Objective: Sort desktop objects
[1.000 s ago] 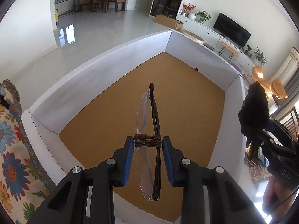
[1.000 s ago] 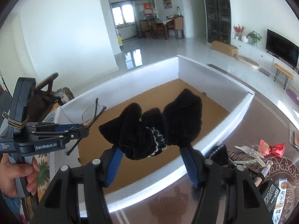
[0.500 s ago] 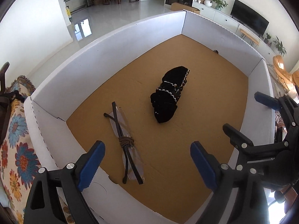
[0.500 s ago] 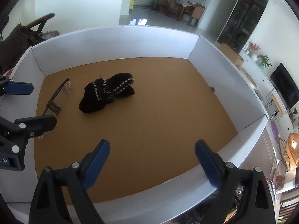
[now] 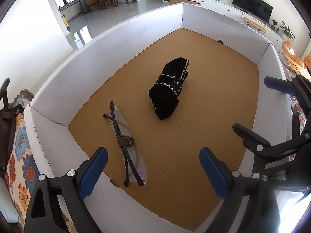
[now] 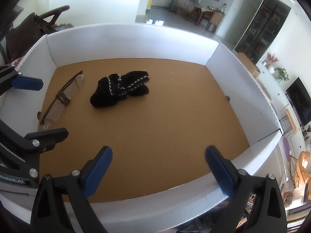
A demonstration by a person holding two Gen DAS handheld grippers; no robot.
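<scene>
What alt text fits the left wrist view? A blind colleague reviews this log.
Glasses and a black bow lie apart on the brown floor of a white-walled box. The open left tool hovers over the near edge, empty; the right tool shows at right.

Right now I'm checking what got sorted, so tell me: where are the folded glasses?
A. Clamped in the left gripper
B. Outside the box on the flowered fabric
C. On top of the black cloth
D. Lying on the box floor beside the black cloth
D: the glasses lie flat on the brown floor of the box, apart from the black cloth, and both the left gripper and the right gripper stand open and empty.
</scene>
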